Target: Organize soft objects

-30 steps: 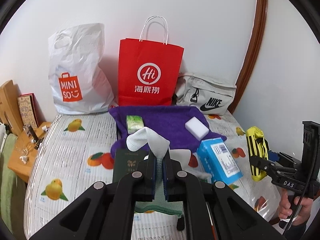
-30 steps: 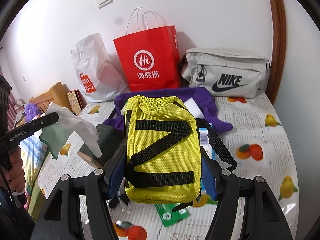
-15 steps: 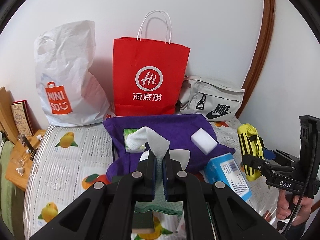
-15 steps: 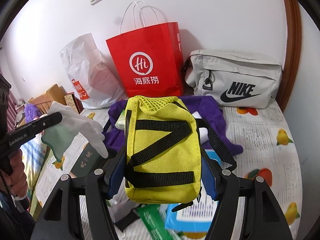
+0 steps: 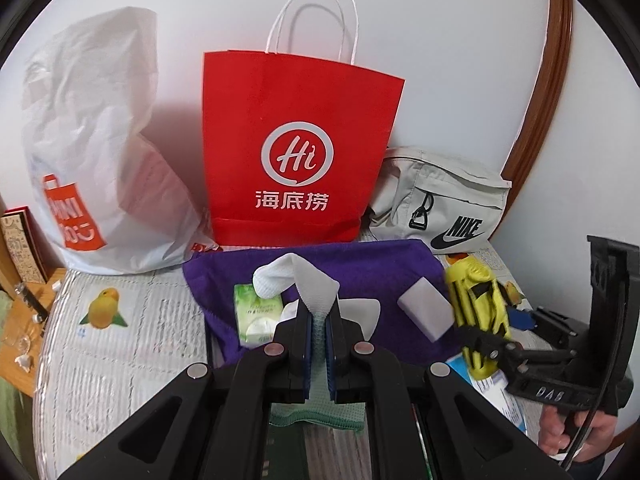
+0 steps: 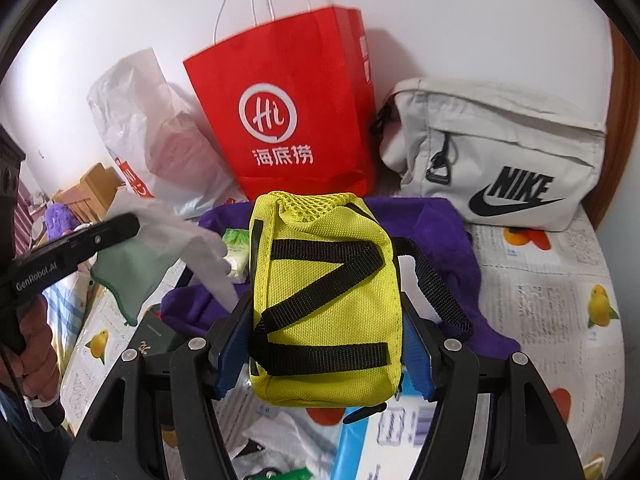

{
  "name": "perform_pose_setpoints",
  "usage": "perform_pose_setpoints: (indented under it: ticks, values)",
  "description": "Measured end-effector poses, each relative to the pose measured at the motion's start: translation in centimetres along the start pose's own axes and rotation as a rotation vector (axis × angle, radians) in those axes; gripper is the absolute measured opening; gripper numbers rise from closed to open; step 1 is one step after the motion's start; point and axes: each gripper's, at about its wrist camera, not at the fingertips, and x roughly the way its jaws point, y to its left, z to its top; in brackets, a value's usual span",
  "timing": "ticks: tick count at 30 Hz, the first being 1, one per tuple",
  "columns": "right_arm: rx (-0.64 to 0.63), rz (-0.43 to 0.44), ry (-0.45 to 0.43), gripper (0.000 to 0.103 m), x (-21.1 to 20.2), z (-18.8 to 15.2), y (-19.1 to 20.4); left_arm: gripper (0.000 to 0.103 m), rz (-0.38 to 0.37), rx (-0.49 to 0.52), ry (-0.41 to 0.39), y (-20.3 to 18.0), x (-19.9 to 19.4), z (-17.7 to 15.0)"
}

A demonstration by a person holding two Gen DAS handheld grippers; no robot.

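My left gripper [image 5: 319, 312] is shut on a white and green cloth glove [image 5: 296, 280], held above the bed; it also shows in the right wrist view [image 6: 176, 248]. My right gripper [image 6: 326, 320] is shut on a yellow pouch with black straps [image 6: 326, 300], also seen in the left wrist view [image 5: 478, 304]. A purple towel [image 5: 360, 260] lies below, carrying a green tissue pack [image 5: 258, 312] and a white sponge [image 5: 424, 308]. The red paper bag [image 5: 296, 152] stands open-topped straight ahead against the wall.
A white Miniso plastic bag [image 5: 92, 152] stands left of the red bag, a grey Nike pouch [image 5: 440, 208] right of it. A blue box [image 6: 384, 436] and a dark green booklet [image 6: 154, 340] lie on the fruit-print bed cover [image 6: 560, 300]. A wooden side table [image 5: 24, 320] is far left.
Both grippers have moved forward toward the red bag and the wall with their loads still gripped; the bags now look larger and closer.
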Motion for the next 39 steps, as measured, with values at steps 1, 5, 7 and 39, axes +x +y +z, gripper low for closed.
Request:
perform_pose_setpoints:
  ticks: [1, 5, 7, 39]
  values:
    - [0.001, 0.001, 0.006, 0.066, 0.5, 0.1, 0.0, 0.006, -0.005, 0.000, 0.005, 0.0, 0.6, 0.2]
    - [-0.010, -0.002, 0.036, 0.066, 2.7, 0.4, -0.2, 0.006, -0.022, 0.010, 0.024, -0.3, 2.6, 0.5]
    - [-0.018, -0.013, 0.055, 0.066, 3.5, 0.6, -0.3, 0.006, -0.020, 0.017, 0.044, -0.1, 3.7, 0.4]
    - [-0.134, -0.196, 0.211, 0.071, 10.9, 0.6, -0.3, 0.015, 0.101, -0.049, 0.255, 4.3, 11.4, -2.7]
